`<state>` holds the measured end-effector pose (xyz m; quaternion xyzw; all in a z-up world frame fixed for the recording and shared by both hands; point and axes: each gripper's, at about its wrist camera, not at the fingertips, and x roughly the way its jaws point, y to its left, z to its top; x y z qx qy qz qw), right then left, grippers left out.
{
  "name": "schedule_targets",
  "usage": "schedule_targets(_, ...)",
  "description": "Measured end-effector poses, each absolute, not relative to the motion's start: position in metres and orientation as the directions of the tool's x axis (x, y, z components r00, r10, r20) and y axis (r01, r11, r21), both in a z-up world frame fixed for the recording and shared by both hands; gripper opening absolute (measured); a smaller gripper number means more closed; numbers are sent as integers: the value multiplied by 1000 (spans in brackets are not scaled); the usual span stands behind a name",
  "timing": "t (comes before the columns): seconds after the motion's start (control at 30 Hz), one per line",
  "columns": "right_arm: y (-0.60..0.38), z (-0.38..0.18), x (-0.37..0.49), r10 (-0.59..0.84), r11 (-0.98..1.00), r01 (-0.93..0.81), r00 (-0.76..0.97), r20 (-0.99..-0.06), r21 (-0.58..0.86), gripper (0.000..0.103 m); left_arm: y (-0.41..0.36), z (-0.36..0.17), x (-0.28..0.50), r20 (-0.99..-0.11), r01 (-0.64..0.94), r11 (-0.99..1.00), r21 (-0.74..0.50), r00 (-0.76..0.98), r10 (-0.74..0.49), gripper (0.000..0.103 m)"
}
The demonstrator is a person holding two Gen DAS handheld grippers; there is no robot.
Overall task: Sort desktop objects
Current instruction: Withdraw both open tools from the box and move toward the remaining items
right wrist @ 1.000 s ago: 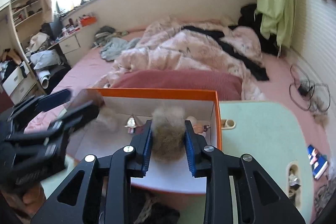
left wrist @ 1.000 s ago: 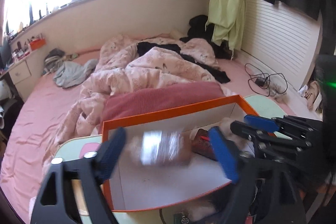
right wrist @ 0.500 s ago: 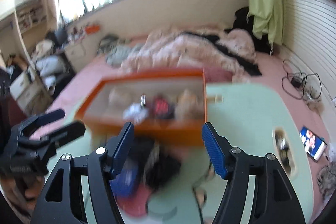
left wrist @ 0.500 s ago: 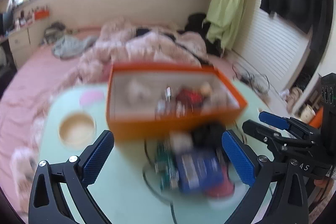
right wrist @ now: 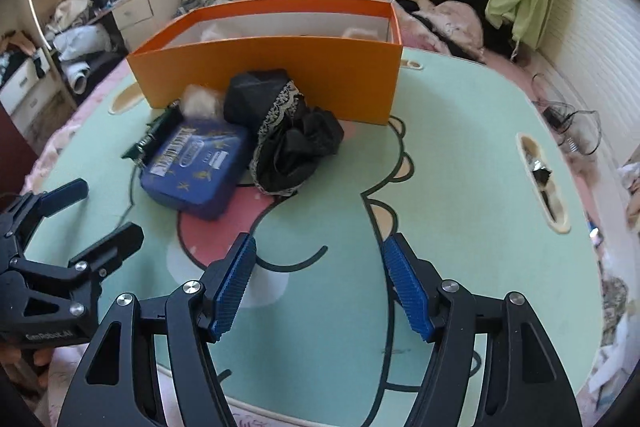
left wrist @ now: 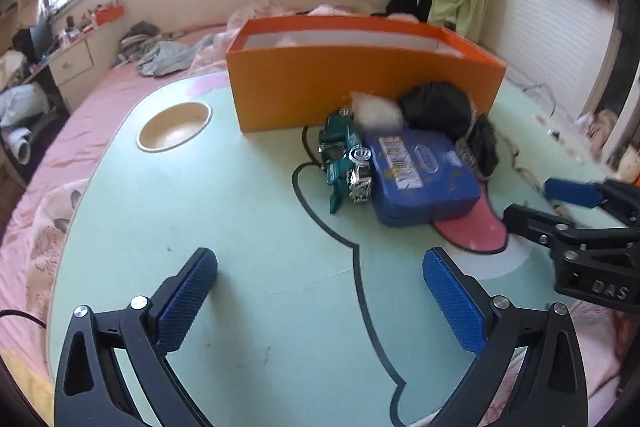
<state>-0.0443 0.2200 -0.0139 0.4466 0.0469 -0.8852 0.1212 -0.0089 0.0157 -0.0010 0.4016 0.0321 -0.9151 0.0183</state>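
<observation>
Right tongs point(right wrist: 318, 289) and left tongs point(left wrist: 320, 301), both spread and empty, hover over bare table point(left wrist: 240, 211). Ahead lies the blue tin point(left wrist: 420, 177) (long axis pointing away, right tongs seemingly nearer), black cloth point(right wrist: 288, 131) beyond, then orange box point(right wrist: 280, 67).

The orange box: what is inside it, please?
Over the front wall of the orange box only the white inner walls and two pale fluffy tops near the back wall show. That wall hides the floor of the box, so anything else inside cannot be seen.
</observation>
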Motion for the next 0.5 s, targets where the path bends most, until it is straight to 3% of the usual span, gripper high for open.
schedule_targets(0.03, 219, -14, -42, -172, -966, 259, -576, -800, 21, 73, 17, -1, -9, -734, 50, -998, -44, -679, -2, 103)
schedule_targets(0.1, 220, -18, -43, -174, -966, 259, -569, -804, 25, 89, 18, -2, -8, -725, 35, -998, -43, -688, 7, 103)
schedule_targets(0.2, 220, -20, -46, -171, -966, 256, -562, -809, 27, 97, 16, -3, -5, -714, 32, -998, -45, -700, 10, 103)
schedule_targets(0.5, 222, -22, -47, -184, -964, 265, -570, -801, 33, 100, 18, -3, -8, -710, 28, -999, -45, -705, 12, 103)
